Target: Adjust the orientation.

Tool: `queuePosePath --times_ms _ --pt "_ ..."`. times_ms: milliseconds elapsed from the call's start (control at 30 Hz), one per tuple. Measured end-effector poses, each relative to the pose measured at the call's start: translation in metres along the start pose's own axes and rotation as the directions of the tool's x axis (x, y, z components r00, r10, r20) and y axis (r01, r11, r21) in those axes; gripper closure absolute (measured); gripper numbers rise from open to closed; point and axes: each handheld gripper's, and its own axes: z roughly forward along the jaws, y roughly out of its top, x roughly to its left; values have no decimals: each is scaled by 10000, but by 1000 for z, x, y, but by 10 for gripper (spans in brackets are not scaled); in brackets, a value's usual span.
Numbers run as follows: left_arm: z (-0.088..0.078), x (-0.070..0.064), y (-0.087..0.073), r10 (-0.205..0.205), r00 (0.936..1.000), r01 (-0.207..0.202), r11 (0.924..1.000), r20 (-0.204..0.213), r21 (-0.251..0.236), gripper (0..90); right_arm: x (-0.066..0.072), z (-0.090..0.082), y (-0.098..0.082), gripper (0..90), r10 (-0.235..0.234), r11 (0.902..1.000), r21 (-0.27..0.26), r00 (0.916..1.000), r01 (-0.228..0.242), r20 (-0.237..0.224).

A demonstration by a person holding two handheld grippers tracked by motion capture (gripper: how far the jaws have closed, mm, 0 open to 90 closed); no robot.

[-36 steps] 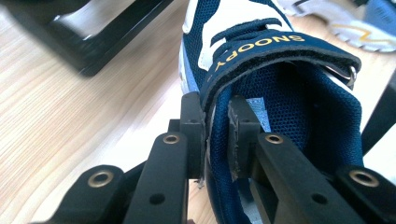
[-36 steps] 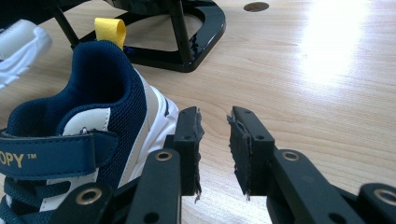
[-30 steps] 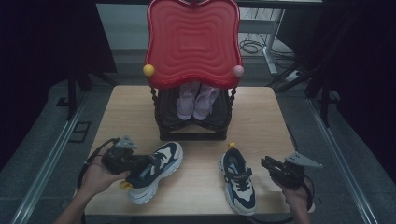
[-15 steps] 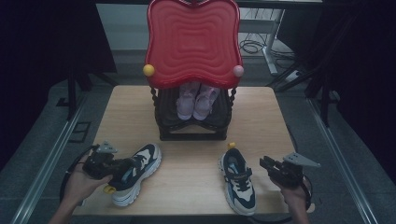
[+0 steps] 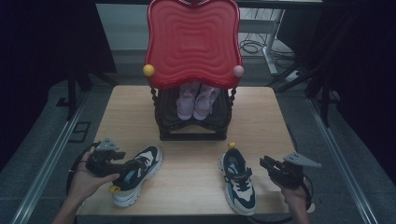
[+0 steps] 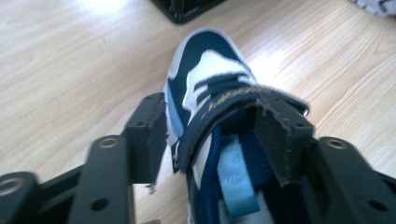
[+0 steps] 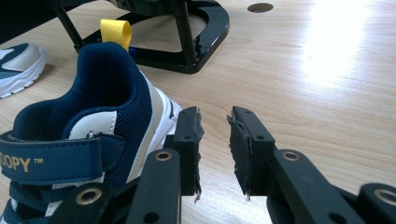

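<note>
L gripper (image 5: 122, 167) has just been opening; jaws now spread either side of the left sneaker (image 5: 135, 175), its strap between them, pads not pressing. Best to back straight off w/o snagging the strap. R gripper (image 7: 214, 149) gapes on nothing, just beside the right sneaker (image 5: 238, 179). High view adds the red stand (image 5: 194, 42) w/ 2 pink shoes (image 5: 196, 100) farther back.

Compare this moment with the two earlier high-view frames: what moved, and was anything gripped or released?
The left hand-held gripper drew the left sneaker toward the table's left front corner, turning its toe toward the rack. Its jaws have just been opening; the strap and tongue sit between them, with one jaw inside the shoe. Unchanged: the right hand-held gripper beside the right sneaker, the pink shoes on the rack.
</note>
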Motion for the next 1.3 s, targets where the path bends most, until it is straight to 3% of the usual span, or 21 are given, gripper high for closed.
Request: queuePosePath --times_ms 433,667,867,1033,1100,1167,1300 --pt "9 -3 9 -44 10000 42 9993 -41 -384 342 7 -4 6 774 -273 9996 -64 9995 272 -187" --pt "6 1 5 -151 9998 141 9975 -150 -698 331 27 -11 19 889 -876 9961 -193 9936 864 -720" --pt "2 6 6 -198 9994 175 9966 -276 -806 332 63 -16 30 893 -1676 9858 -217 9692 1664 -1803" --pt "1 4 5 -201 9996 185 9965 -184 -814 337 99 -16 27 892 -2435 9640 385 9314 2632 -2707" --pt "1 4 4 -186 9997 175 9966 -125 -800 337 109 -14 21 892 -2622 9525 755 9203 2952 -2902" --pt "0 3 4 -188 9998 181 9966 -75 -798 338 116 -12 14 892 -2670 9466 948 9140 3082 -3054" --pt "0 3 5 -154 9999 155 9968 7 -784 339 125 -7 5 892 -2723 9368 1301 9102 3248 -3119"
